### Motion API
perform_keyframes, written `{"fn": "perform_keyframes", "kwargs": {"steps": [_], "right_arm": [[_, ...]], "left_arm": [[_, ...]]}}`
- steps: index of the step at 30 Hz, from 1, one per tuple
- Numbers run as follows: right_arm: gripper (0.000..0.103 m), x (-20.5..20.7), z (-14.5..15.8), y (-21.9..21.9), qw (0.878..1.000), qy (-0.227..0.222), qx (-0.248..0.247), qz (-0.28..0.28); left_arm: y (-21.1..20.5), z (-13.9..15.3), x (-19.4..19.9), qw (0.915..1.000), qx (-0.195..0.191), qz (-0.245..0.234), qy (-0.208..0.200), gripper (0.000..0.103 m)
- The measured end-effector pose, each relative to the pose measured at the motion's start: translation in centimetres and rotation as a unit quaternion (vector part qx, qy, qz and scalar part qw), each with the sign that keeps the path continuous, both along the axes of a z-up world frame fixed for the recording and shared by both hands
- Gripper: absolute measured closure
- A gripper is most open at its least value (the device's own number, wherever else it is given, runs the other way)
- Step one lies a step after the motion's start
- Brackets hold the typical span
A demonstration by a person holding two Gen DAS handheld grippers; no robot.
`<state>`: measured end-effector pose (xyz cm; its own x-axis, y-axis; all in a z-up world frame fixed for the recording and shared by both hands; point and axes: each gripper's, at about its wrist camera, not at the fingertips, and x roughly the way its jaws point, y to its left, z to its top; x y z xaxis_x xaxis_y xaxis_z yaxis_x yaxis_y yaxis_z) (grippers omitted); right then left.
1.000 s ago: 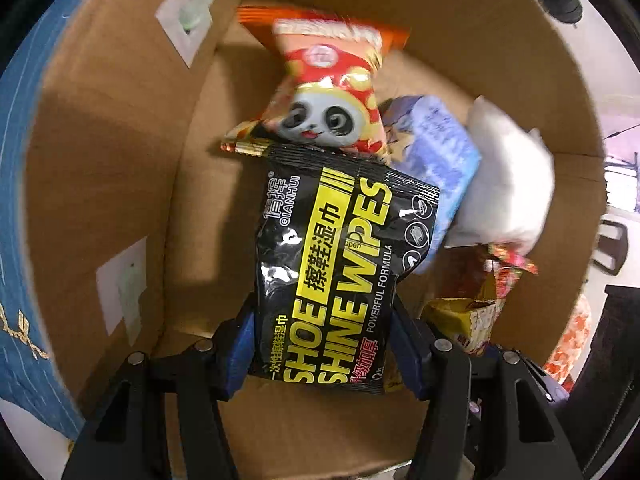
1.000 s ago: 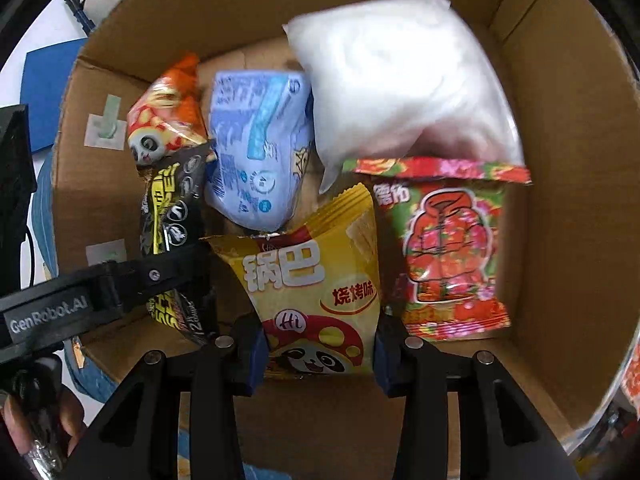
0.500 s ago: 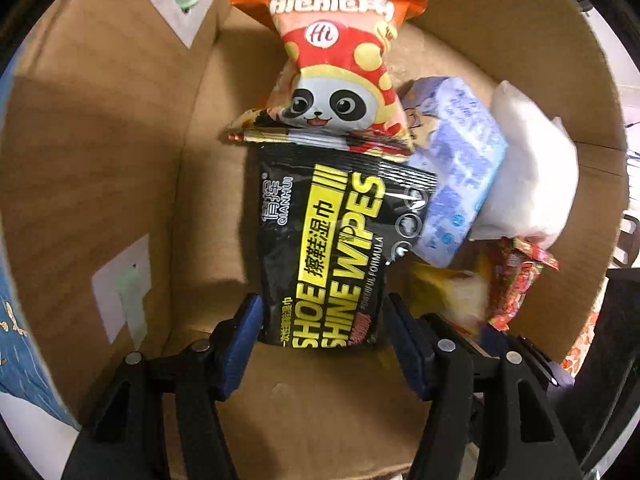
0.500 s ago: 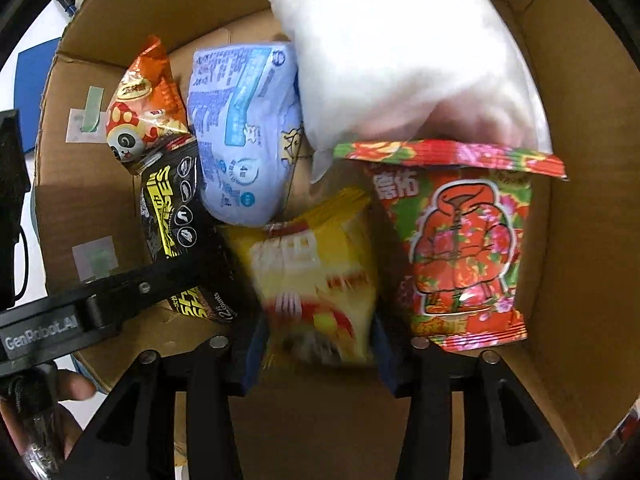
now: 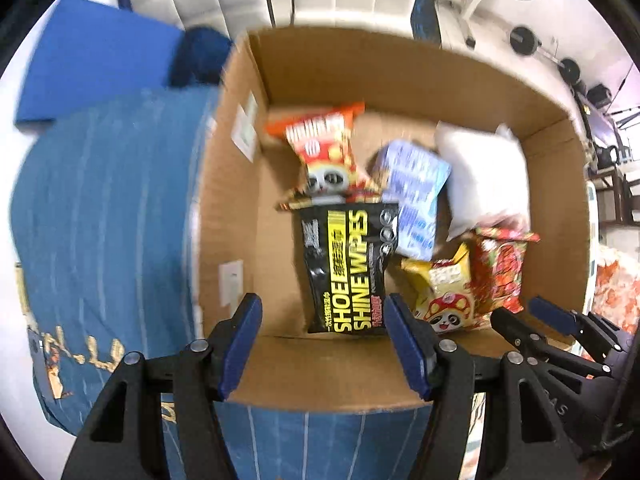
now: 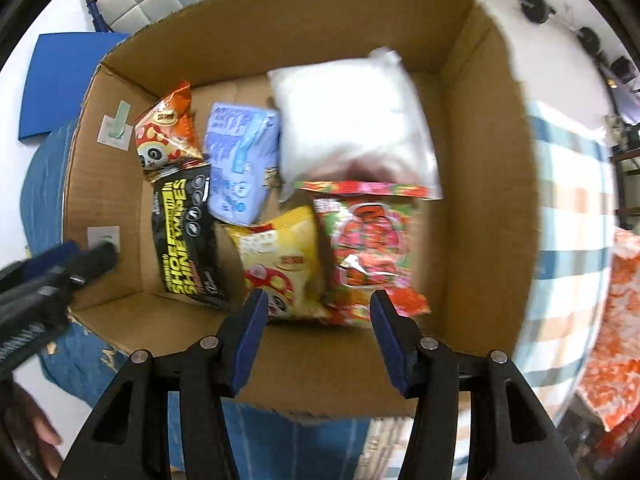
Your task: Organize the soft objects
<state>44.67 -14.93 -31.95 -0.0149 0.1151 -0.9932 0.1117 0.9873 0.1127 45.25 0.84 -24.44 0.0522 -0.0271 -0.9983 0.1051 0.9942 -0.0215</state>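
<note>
An open cardboard box (image 5: 360, 76) holds several soft packs. My left gripper (image 5: 324, 320) hovers above the box's near edge. Its jaws are opening and hold nothing. The black shoe wipes pack (image 5: 344, 268) lies below on the box floor. My right gripper (image 6: 316, 332) also hangs over the near edge, jaws opening and empty. Under it lies the yellow panda snack (image 6: 280, 256). Beside that are a red flowered packet (image 6: 368, 240), a white bag (image 6: 352, 132), a blue tissue pack (image 6: 240, 160) and an orange panda snack (image 6: 168, 136).
The box (image 6: 480, 160) stands on a blue cloth (image 5: 100, 220). A flat blue board (image 5: 92, 64) lies at the far left. A checked cloth (image 6: 572, 220) and an orange patterned one (image 6: 616, 340) lie to the right. A hand (image 6: 36, 432) shows at the lower left.
Both grippers have let go and risen out of the box. The wipes pack and the yellow snack now lie on the box floor. The jaws stand wider.
</note>
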Motion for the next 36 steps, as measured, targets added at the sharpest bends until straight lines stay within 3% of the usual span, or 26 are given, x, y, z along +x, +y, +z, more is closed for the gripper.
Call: {"fn": "perform_keyframes", "kwargs": {"steps": [3, 5, 6, 7, 10, 14, 17, 26, 31, 36], "right_arm": [[0.047, -0.7, 1.3, 0.2, 1.000, -0.014, -0.017, 0.000], [0.047, -1.2, 2.4, 0.2, 0.999, -0.024, -0.022, -0.002], [0.043, -1.8, 3.3, -0.8, 0.999, -0.027, -0.023, -0.003], [0.031, -2.1, 3.8, -1.0, 0.999, -0.032, -0.022, -0.007], [0.018, -2.2, 5.1, -1.4, 0.998, -0.049, -0.022, -0.014], [0.018, -2.9, 6.0, -1.7, 0.998, -0.051, -0.032, -0.014], [0.006, -3.2, 7.0, -1.8, 0.998, -0.053, -0.036, -0.019], [0.006, -4.3, 8.3, -2.6, 0.996, -0.068, -0.045, -0.026], [0.006, -5.5, 11.0, -2.3, 0.994, -0.094, -0.044, -0.022], [0.006, -8.0, 14.8, -2.5, 0.991, -0.126, -0.032, -0.027]], "left_arm": [[-0.6, 2.2, -0.6, 0.9994, 0.009, -0.007, -0.034, 0.018], [0.8, 3.1, -1.1, 0.9986, 0.012, -0.013, -0.049, 0.017], [2.1, 3.7, -0.8, 0.9985, 0.006, -0.012, -0.054, 0.016], [2.3, 4.0, -0.9, 0.9982, -0.001, -0.009, -0.059, 0.016], [2.3, 4.2, -0.9, 0.9976, -0.002, -0.006, -0.069, 0.002], [2.3, 3.7, -1.6, 0.9969, 0.008, -0.007, -0.078, 0.001], [2.1, 3.7, -2.0, 0.9964, 0.008, -0.007, -0.085, 0.001], [2.0, 5.1, -3.5, 0.9952, 0.001, -0.008, -0.098, 0.001], [2.0, 7.7, -5.0, 0.9925, -0.007, -0.013, -0.122, 0.001], [2.1, 12.3, -7.9, 0.9865, -0.019, -0.017, -0.162, 0.001]]}}
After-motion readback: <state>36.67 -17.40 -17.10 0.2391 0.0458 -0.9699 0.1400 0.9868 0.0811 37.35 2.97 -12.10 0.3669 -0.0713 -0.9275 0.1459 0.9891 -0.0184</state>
